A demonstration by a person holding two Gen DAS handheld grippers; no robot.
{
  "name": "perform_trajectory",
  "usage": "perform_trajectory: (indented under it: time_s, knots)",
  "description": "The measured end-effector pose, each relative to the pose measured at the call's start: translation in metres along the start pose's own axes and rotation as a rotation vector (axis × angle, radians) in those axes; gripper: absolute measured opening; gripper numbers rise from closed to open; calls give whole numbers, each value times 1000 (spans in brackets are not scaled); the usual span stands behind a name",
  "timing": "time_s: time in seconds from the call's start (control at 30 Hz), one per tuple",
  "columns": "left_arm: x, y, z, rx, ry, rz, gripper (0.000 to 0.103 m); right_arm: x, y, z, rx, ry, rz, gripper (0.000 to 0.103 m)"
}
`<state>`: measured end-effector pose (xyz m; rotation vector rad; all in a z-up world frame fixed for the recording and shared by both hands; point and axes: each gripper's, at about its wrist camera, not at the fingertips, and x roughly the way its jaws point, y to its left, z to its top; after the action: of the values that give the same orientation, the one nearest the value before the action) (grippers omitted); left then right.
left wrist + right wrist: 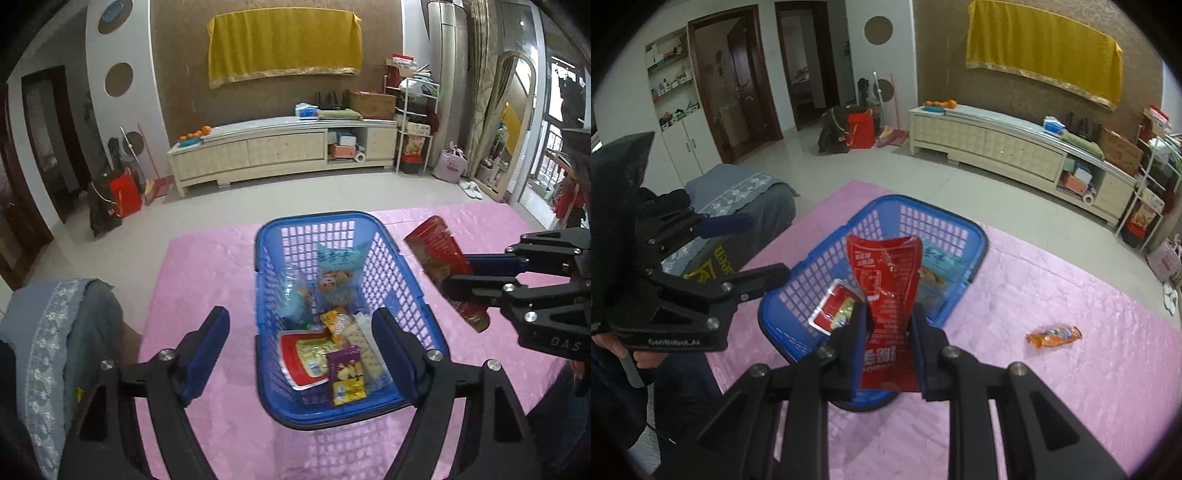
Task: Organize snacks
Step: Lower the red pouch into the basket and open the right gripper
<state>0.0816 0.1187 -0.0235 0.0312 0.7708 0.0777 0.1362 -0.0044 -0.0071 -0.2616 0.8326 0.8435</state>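
A blue plastic basket (pixel 428 325) (pixel 975 240) stands on the pink cloth and holds several snack packets, among them a purple one (pixel 347 373) and a red tray pack (pixel 291 354). My left gripper (pixel 301 325) hangs open above the basket's near half, nothing between its fingers. My right gripper (pixel 888 314) (pixel 456 271) is shut on a red snack packet (pixel 886 280) (pixel 439 254), held upright in the air just right of the basket. An orange snack packet (pixel 1054 335) lies alone on the cloth to the right.
The pink cloth (pixel 1071 369) covers the table. A chair draped in grey-blue cloth (pixel 55 325) (pixel 738 192) stands by the table's left edge. A long TV cabinet (pixel 284 147) lines the far wall across open tiled floor.
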Motion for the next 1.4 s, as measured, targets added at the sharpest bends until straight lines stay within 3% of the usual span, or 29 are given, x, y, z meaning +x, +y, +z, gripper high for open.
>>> perform_trajectory:
  time_s: [0.2,0.53,0.87,1.0,1.07,1.13,1.33,1.4]
  knots:
    - [3,11,-4,-3,11,34,78,30,9,4,5,53,48,27]
    - [21,27,-20,-49,52,27,78,74,15,-11,-16,147,42,27]
    - [32,36,-32,-60,81,41,78,87,23,-20,-38,200,29,27]
    - [27,34,-33,-60,69,38,78,86,28,-22,-53,212,15,34]
    - [24,34,-33,-60,66,39,78,83,28,-24,-51,214,15,42]
    - [20,32,-33,-62,54,32,77,77,27,-25,-33,210,20,57]
    - [11,23,-30,-55,37,10,78,56,24,-25,-5,178,13,77]
    - [9,18,-27,-44,34,4,77,48,22,-25,-2,164,7,79]
